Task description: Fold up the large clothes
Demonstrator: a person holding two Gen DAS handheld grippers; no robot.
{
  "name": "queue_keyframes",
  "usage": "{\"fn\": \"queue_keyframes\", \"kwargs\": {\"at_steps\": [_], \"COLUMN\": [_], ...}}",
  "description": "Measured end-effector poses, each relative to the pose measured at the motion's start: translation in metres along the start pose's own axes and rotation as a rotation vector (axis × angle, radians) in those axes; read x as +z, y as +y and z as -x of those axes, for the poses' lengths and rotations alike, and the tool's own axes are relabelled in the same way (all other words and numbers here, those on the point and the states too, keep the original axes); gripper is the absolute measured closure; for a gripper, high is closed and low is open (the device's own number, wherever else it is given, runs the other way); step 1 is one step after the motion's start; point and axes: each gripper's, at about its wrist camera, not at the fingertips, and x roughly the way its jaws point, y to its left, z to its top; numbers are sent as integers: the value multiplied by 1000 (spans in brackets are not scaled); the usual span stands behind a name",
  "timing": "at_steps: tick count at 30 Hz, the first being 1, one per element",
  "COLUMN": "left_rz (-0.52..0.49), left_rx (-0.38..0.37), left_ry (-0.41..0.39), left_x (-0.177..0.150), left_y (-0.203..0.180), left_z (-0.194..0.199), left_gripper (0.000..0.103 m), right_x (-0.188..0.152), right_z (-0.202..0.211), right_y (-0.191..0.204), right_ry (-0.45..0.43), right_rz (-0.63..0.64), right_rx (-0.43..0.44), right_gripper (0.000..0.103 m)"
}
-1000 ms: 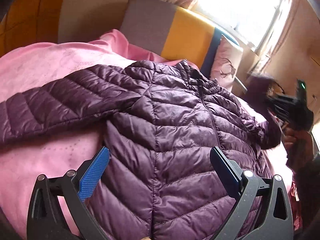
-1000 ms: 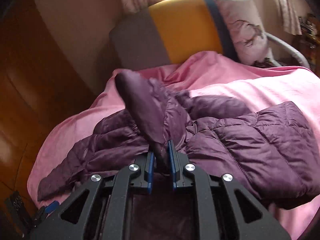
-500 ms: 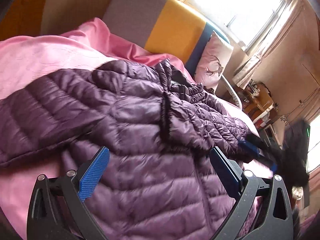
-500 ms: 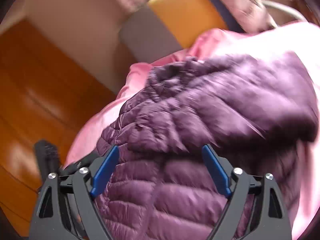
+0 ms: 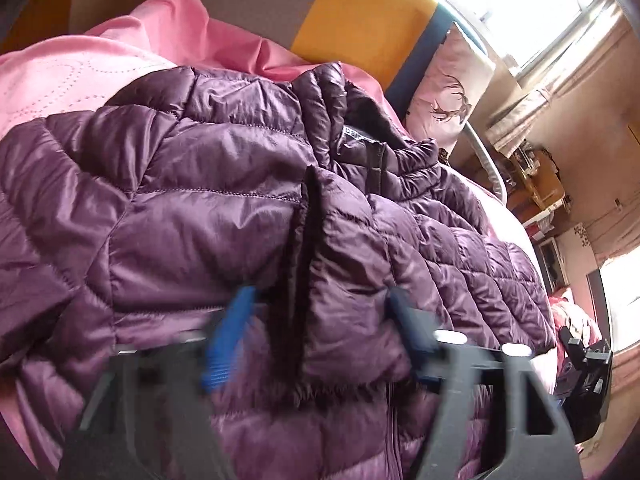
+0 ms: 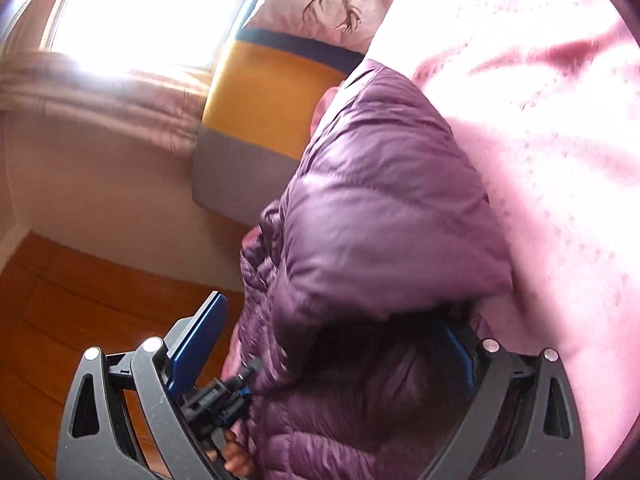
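Note:
A purple quilted down jacket (image 5: 208, 216) lies front up on a pink bed cover (image 5: 60, 80), collar toward the headboard. One sleeve is folded across its chest, and the sleeve's cuff end (image 5: 344, 320) sits between the fingers of my left gripper (image 5: 320, 336). That gripper is blurred and its jaws are closing around the cuff. My right gripper (image 6: 328, 348) is rolled on its side at the jacket's edge (image 6: 380, 220). Its jaws are opening wide, and jacket fabric lies loose between them, covering its right pad (image 6: 460, 356). The right gripper (image 5: 584, 364) also shows far right in the left wrist view.
A grey, yellow and blue headboard (image 5: 360, 12) and a pale pillow with a deer print (image 5: 448, 92) stand behind the jacket. A bright window (image 5: 540, 4) and cluttered shelves (image 5: 540, 184) are to the right. Wooden floor (image 6: 80, 300) lies beside the bed.
My right gripper let go of the sleeve cuff, opened wide, rolled and dropped to the jacket's side. The sleeve now lies across the chest. My left gripper moved in and its jaws narrowed.

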Motion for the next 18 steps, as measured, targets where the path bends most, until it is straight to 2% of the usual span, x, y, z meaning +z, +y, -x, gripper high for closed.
{"fn": "queue_keyframes", "kwargs": {"at_steps": [2,3,5,7,9,11,13,15,17,18], "left_rz": [11,31,52,53,42,29,49,47,20,11], "left_rx": [-4,-11,-6,1,25,88,103,109,125,124], "left_ry": [-9,-54,-134,-174,-175,-171,-145,-112,-112,-115], "left_x": [4,6,10,11,9,1,-6,-13,-17,-17], "left_y": [2,6,14,23,33,42,53,59,58,56], "left_z": [2,13,37,56,66,70,68,62,61,61], "left_gripper": [93,95,96,97,97,97,97,97,97,97], "right_x": [5,6,9,13,16,16,17,20,18,16], "right_z": [-1,-1,-3,-2,1,7,13,27,40,45], "right_y": [-1,-1,-1,-5,-10,-10,-9,-5,13,20], "right_ry": [-15,-22,-37,-53,-61,-75,-78,-69,-83,-81], "right_rz": [-34,-44,-62,-96,-137,-139,-124,-81,39,93], "right_rx": [41,59,87,106,119,123,76,-13,-123,-146], "right_gripper": [7,7,7,7,7,7,8,8,8,8]}}
